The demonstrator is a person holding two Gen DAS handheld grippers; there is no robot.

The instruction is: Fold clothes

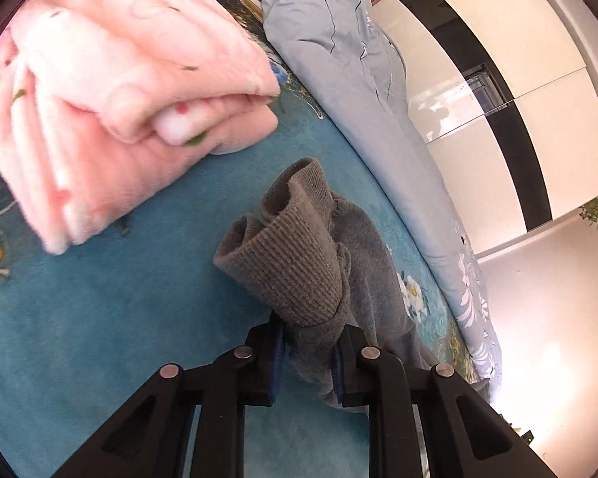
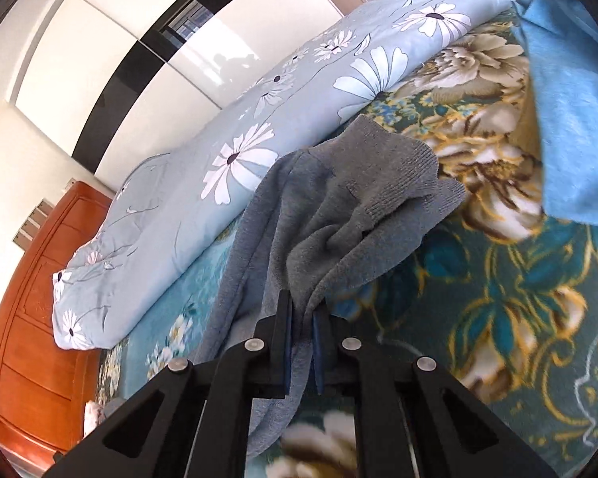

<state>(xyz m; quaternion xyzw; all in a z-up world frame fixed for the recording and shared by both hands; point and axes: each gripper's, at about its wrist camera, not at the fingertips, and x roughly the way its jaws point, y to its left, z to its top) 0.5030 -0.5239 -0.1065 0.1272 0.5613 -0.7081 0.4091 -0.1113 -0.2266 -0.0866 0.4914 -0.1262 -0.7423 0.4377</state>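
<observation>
A grey knit garment (image 1: pixel 295 263) with ribbed cuffs hangs bunched above the teal bedspread (image 1: pixel 99 318). My left gripper (image 1: pixel 310 328) is shut on its fabric just below the ribbed part, which stands up in front of the fingers. In the right wrist view the same grey garment (image 2: pixel 339 215) drapes over and past my right gripper (image 2: pixel 302 310), which is shut on a fold of it. The ribbed hem sticks up to the right of the fingers. The rest of the garment trails down to the left.
A folded pink blanket (image 1: pixel 111 91) lies at upper left on the bed. A grey-blue daisy-print quilt (image 1: pixel 351 91) runs along the far side. A blue cloth (image 2: pixel 570 127) lies at upper right. An orange wooden headboard (image 2: pixel 32 318) and white wardrobe doors (image 1: pixel 498 79) stand beyond.
</observation>
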